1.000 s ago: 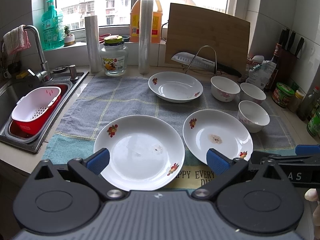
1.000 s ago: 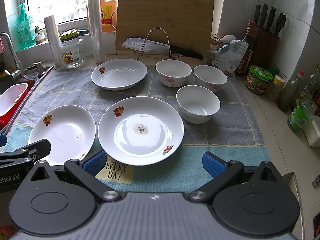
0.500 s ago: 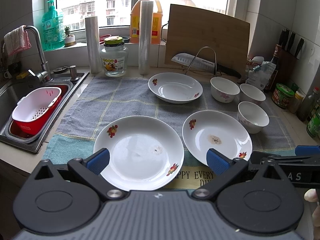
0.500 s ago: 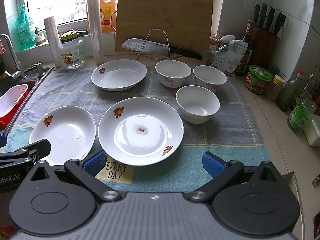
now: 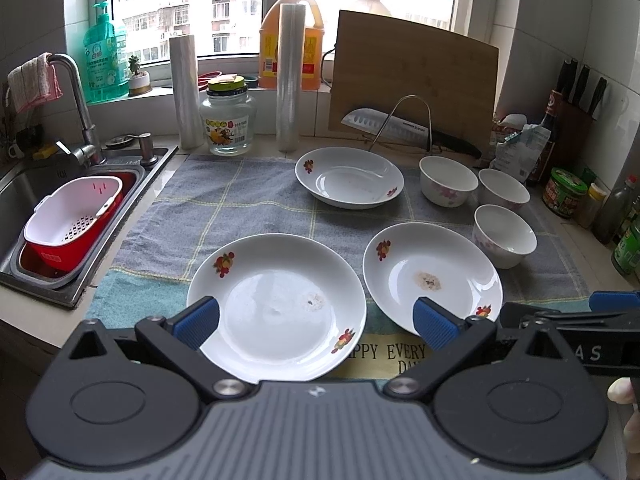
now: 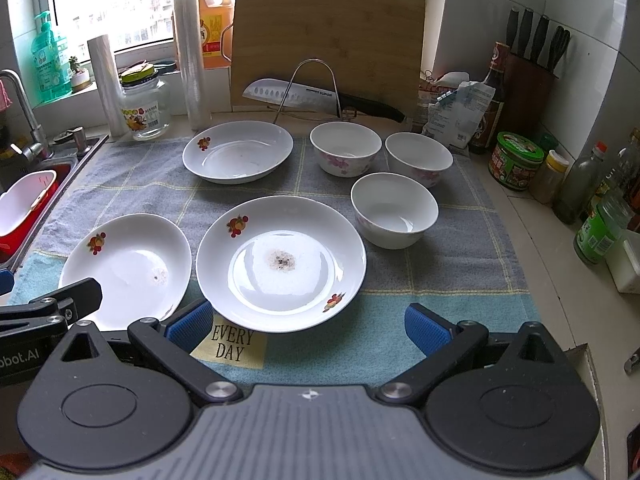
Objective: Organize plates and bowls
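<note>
Three white fruit-printed plates on a grey-and-teal checked towel point(image 5: 224, 204) spread over the counter: near-left plate point(image 5: 276, 306) at lower centre of the left view, stained plate point(image 6: 281, 262) at centre of the right view, far plate point(image 6: 238, 151) behind. Rims of the two near plates just apart. Three white flower-patterned bowls point(image 6: 394, 210) clustered right of the plates, close together, short of the towel's right edge. Left gripper point(image 5: 316, 322) low over the near-left plate, blue-padded fingers point(image 5: 198, 320) spread wide, empty. Right gripper point(image 6: 308, 328) at the towel's near edge, fingers point(image 6: 426, 330) likewise wide apart, holding nothing. Bare towel upper left of the left view, beside the steel sink point(image 5: 24, 184).
</note>
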`<state>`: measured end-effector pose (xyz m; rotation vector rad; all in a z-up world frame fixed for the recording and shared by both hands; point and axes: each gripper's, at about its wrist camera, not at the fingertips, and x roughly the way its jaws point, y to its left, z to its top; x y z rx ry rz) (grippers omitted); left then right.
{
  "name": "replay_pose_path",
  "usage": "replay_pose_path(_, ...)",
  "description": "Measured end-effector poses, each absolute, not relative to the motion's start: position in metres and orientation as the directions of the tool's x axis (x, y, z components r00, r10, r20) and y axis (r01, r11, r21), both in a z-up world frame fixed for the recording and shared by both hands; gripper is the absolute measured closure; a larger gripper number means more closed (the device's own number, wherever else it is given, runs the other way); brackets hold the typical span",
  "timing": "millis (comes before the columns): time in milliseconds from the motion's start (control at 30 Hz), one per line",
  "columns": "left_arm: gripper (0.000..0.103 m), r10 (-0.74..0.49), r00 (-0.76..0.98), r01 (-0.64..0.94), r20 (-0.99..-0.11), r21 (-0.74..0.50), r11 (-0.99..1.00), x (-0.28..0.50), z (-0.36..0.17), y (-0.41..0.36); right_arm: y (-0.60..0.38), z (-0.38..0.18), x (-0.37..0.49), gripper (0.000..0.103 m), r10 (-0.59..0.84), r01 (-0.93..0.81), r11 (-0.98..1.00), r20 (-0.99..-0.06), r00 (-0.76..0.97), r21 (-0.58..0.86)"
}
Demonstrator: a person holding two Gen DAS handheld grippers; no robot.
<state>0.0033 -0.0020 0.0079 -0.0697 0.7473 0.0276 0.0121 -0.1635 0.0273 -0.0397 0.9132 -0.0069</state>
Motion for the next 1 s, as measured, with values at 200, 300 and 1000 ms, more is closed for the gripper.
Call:
replay_pose_path(200, 0.001, 0.001, 0.733, -0.050, -0.680, -0.053, 0.997, 0.004, 0.009, -0.003, -0.163, 0.028, 0.012, 0.000, -0.022, -0.012, 0.999, -0.791, 0.611, -0.037)
replay_pose_path(300, 0.001, -0.001, 0.734, -0.049, -0.680, -0.053, 0.997, 0.004, 0.009, -0.005, -0.163, 0.028, 0.012, 0.000, -0.023, -0.011, 0.999, -0.790, 0.613, -0.037)
replay_pose_path(1000, 0.001, -0.065, 0.785, 0.005, -0.616, -0.098, 0.995, 0.007, -0.003, 0.016, -0.158, 0.016, 0.024, 0.000, 0.135, -0.196, 0.981, -0.725, 0.675, 0.000)
